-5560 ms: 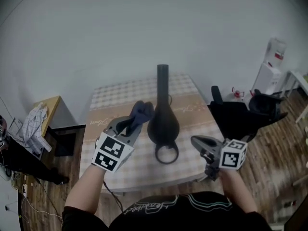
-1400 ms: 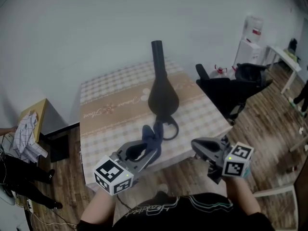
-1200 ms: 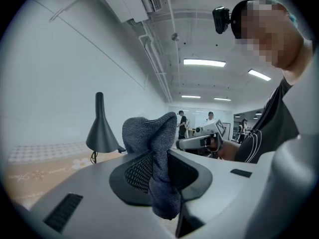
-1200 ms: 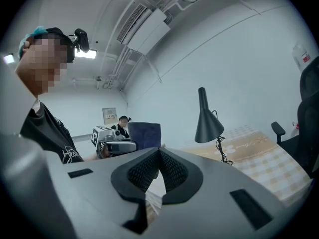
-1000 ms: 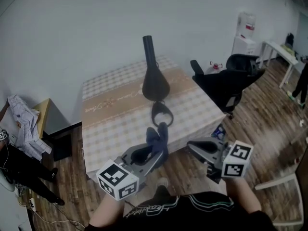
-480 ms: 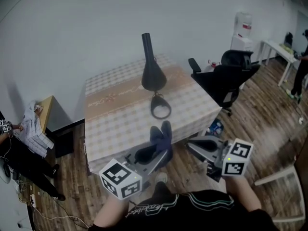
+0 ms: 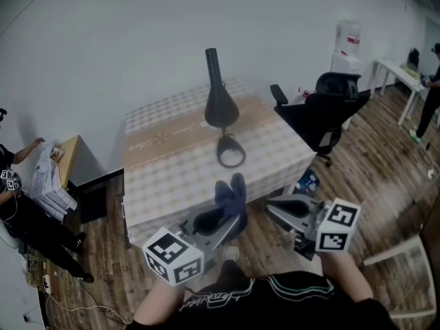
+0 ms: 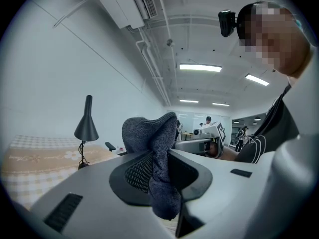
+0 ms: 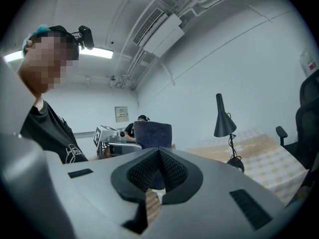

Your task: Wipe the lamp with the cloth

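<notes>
A black lamp [image 7: 220, 108] with a cone shade and a ring base [image 7: 231, 153] stands on the checked table [image 7: 165, 177]. It also shows small in the left gripper view as the lamp [image 8: 85, 128] and in the right gripper view as the lamp [image 9: 224, 124]. My left gripper [image 7: 230, 215] is held off the table's near edge, shut on a dark blue cloth [image 7: 230, 196], which bulges above the jaws as the cloth [image 8: 152, 153]. My right gripper [image 7: 275, 208] hovers beside it, jaws together with nothing between them.
A black office chair [image 7: 323, 112] stands right of the table. A person [image 7: 17, 205] sits at far left by a small wooden stand [image 7: 65, 153]. A water dispenser [image 7: 347, 43] and a white desk [image 7: 399, 74] are at the back right. Wooden floor surrounds the table.
Since the earliest frame both grippers and the cloth have drawn back from the lamp and off the table's edge. Over the last half second almost nothing moved.
</notes>
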{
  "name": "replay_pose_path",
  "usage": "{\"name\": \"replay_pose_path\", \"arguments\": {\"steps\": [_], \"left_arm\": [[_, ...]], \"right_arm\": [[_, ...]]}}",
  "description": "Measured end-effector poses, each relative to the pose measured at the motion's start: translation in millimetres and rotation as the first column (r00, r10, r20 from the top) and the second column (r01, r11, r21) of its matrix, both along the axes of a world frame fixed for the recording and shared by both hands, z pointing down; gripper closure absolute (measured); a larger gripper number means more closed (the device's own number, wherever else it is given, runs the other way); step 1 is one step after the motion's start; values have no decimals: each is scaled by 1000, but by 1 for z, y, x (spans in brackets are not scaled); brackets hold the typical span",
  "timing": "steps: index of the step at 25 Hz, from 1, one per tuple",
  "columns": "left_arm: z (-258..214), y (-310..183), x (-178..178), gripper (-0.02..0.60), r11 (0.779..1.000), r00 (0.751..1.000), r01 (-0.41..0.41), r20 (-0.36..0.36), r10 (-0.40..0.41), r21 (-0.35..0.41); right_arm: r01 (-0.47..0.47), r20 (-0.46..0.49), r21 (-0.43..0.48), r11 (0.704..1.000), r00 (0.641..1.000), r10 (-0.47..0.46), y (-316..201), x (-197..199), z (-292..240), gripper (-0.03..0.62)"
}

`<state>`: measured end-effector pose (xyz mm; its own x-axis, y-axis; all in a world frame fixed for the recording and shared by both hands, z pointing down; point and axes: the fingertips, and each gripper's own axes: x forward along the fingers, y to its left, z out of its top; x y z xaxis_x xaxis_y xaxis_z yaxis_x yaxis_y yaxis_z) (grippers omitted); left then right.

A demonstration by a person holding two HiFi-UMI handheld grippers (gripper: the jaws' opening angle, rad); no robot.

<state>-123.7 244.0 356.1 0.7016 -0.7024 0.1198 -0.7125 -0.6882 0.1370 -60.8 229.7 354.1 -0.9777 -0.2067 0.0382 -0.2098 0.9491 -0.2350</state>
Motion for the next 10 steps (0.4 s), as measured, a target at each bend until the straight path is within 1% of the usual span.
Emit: {"name": "replay_pose_path", "arguments": {"steps": [10], "left_arm": [[-4,18,7,509,1000,1000,-7,7,6,16]], "right_arm": [[-3,-2,14,1000,1000,3,18,4,-2,583]]}}
